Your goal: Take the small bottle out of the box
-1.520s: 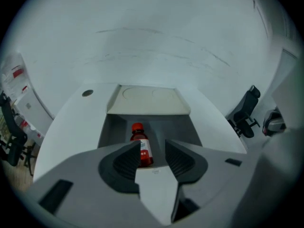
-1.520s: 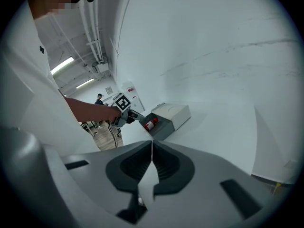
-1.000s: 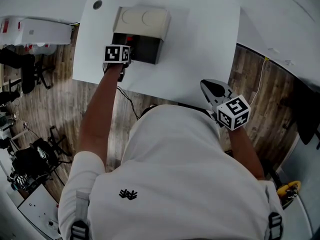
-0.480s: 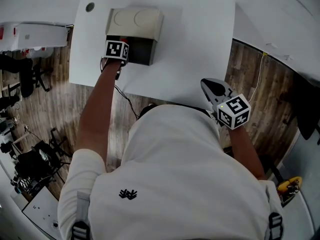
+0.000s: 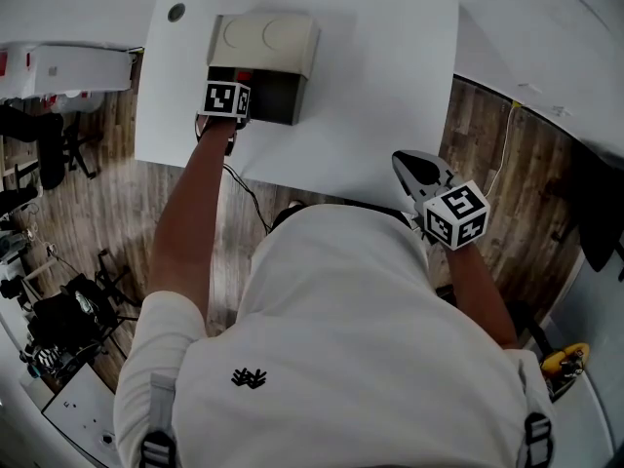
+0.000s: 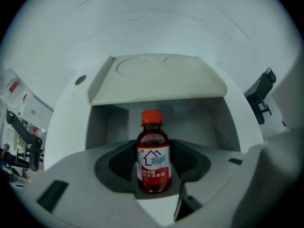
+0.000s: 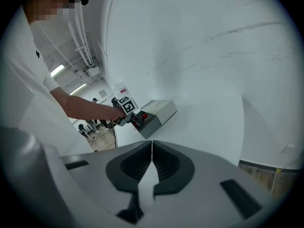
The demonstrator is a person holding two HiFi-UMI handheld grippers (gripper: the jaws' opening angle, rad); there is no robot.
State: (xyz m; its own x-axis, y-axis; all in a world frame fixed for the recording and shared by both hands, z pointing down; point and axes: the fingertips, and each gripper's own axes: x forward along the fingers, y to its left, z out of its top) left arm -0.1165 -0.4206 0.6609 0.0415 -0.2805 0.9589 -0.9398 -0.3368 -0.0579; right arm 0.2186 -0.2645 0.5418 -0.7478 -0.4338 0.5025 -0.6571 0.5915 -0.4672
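Observation:
A small brown bottle (image 6: 153, 163) with a red cap and a white and red label stands at the open front of the beige box (image 6: 156, 77). My left gripper (image 6: 153, 175) has the bottle between its closing jaws, and the pads lie against its sides. In the head view the left gripper (image 5: 239, 86) reaches into the dark opening of the box (image 5: 263, 42). My right gripper (image 7: 152, 151) is shut with nothing in it. It hovers by the table's near edge, seen in the head view as the right gripper (image 5: 414, 172).
The box sits at the far left of a white table (image 5: 390, 86). A round cable hole (image 5: 175, 12) lies near the table's far left corner. Wooden floor, chairs and gear (image 5: 58, 320) lie to the left, below the table.
The head view has shifted slightly. My left gripper stays at the box opening and the right gripper has hardly moved.

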